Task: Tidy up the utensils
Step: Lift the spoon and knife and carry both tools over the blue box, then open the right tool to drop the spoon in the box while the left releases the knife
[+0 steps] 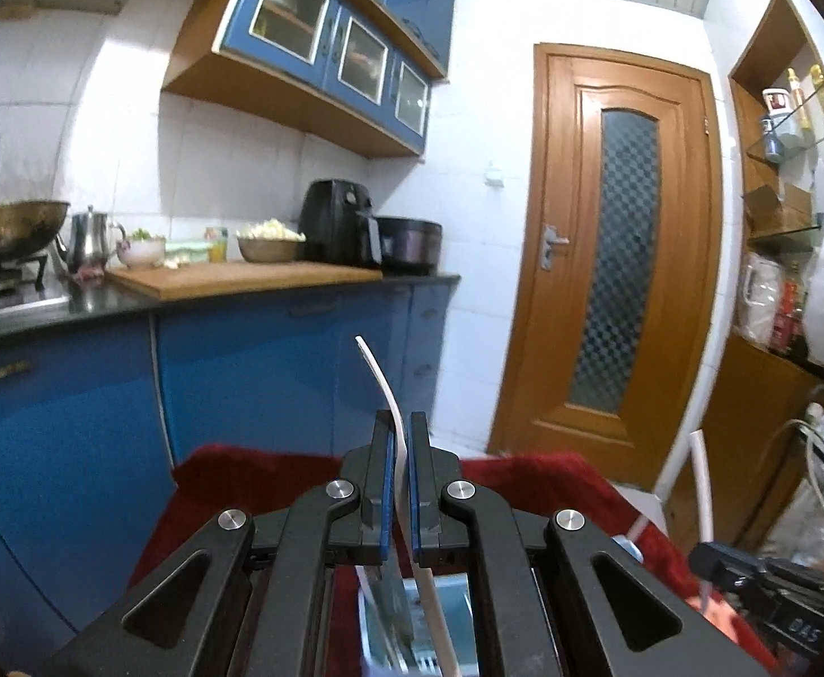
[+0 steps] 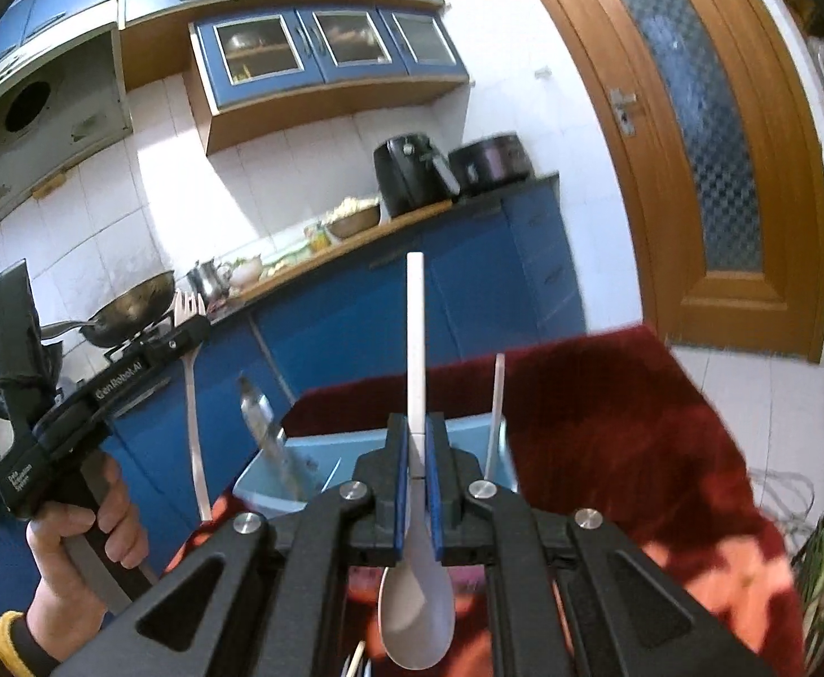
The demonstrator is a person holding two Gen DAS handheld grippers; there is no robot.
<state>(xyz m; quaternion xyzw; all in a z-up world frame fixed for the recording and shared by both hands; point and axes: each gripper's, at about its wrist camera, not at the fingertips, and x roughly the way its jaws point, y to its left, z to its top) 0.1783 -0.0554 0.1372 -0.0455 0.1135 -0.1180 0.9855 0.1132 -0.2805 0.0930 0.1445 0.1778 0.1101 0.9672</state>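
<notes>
My left gripper is shut on a white plastic fork, held edge-on with its prongs up; in the right wrist view the fork and the left gripper show at the left, raised in the air. My right gripper is shut on a white plastic spoon, handle pointing up and bowl hanging below the fingers. A light blue bin on a red cloth holds a metal utensil and a white utensil handle.
The blue bin also shows under my left gripper. A kitchen counter with a cutting board, bowls, an air fryer and a wok stands behind. A wooden door is at the right, and shelves beyond it.
</notes>
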